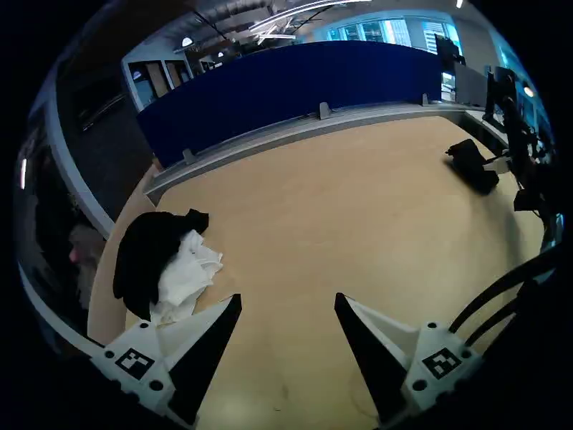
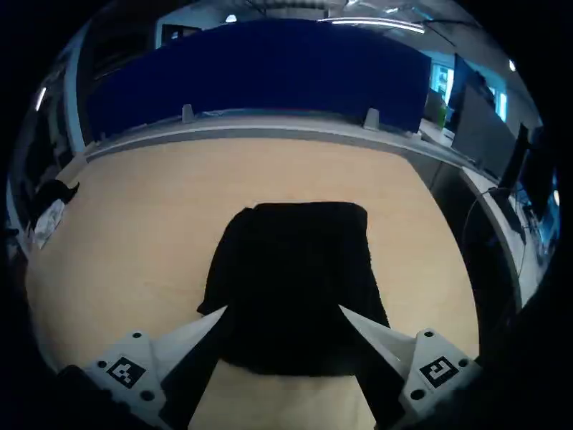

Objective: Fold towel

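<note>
Folded black towel lies flat on a wooden table, between the right gripper and its widely spread fingers.
The left gripper hangs wide open near a heap of black and white cloths.

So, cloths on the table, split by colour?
Black: 2 (black towel lying flat; black cloth in the pile)
White: 1 (white cloth, crumpled in the same pile)
Total: 3
</note>
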